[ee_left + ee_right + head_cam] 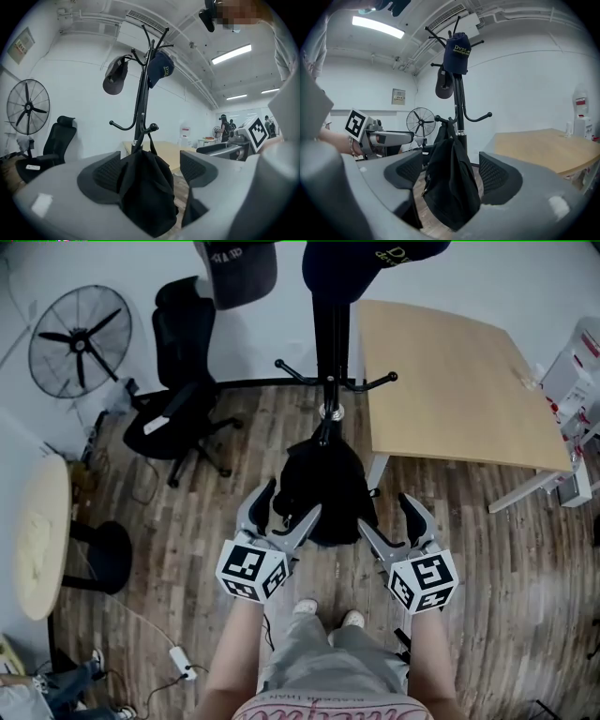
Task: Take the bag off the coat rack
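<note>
A black bag [323,488] hangs by its strap from a low hook of the black coat rack [330,343]. My left gripper [291,500] is open, its fingertips at the bag's lower left edge. At the bag's lower right edge my right gripper [384,512] also stands open. In the left gripper view the bag [145,192] hangs ahead, framed by the wide jaws of the left gripper [150,171]; the pads do not press on it. The right gripper view shows the same: the bag [450,183] beyond the spread jaws of the right gripper [451,172].
Two caps [239,273] [361,263] hang on the rack's top hooks. A wooden table [450,390] stands just right of the rack; a black office chair [183,371] and a floor fan [80,338] are to its left. A round table [42,535] is at far left.
</note>
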Available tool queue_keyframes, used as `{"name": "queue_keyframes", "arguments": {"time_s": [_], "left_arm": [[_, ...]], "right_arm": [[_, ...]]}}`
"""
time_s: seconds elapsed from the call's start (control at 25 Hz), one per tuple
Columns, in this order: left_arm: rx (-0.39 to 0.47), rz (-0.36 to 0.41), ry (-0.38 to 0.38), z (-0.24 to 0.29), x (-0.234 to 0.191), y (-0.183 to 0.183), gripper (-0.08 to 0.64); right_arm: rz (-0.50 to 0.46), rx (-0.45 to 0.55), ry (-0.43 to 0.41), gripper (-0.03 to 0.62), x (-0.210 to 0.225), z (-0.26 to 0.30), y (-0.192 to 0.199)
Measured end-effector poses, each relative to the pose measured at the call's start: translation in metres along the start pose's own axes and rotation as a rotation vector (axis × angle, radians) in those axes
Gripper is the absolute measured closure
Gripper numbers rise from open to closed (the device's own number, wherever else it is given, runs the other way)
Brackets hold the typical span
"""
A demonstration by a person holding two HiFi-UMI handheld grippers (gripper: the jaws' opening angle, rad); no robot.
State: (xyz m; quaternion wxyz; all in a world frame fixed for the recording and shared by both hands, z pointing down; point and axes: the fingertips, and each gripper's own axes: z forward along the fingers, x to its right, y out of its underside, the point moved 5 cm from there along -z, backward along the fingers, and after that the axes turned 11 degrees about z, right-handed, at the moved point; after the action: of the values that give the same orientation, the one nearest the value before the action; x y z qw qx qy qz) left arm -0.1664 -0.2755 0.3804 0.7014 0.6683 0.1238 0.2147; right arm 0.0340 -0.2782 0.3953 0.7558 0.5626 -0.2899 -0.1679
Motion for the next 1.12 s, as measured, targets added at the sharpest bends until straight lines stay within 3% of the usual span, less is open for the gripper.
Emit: {"name": "queue_keyframes", "arguments": {"time_s": [0.12,0.28,0.44,0.68,0.88,1.12], "left_arm": [[-0.035,0.015,0.033,0.008,-0.014,0.007,0.090],[-0.060,0.012,0.067,0.015,-0.030,0.023,0.056],[-0.084,0.027,0.108,0.023,-0.038,0.045,0.077],[-0.108,0.037,0.151,0.033,-0.049,0.071,0.130],[-0.109,0.046,0.166,0.044,-0.061,0.093,0.176],[-0.152,0.073,0.301,0.063,-0.056,0.120,0.173]], "right_arm": [[-0.011,-0.013,0.039,0.213,-0.006,0.012,0.003],[-0.014,0.011,0.061,0.222,-0.016,0.026,0.009],[-0.006,-0.014,0.068,0.222,-0.015,0.041,0.025],[0.053,-0.025,0.171,0.222,0.008,0.054,0.045],[0.071,-0.068,0.182,0.222,0.020,0.068,0.065],[0.044,-0.108,0.199,0.222,0.029,0.087,0.085]]}}
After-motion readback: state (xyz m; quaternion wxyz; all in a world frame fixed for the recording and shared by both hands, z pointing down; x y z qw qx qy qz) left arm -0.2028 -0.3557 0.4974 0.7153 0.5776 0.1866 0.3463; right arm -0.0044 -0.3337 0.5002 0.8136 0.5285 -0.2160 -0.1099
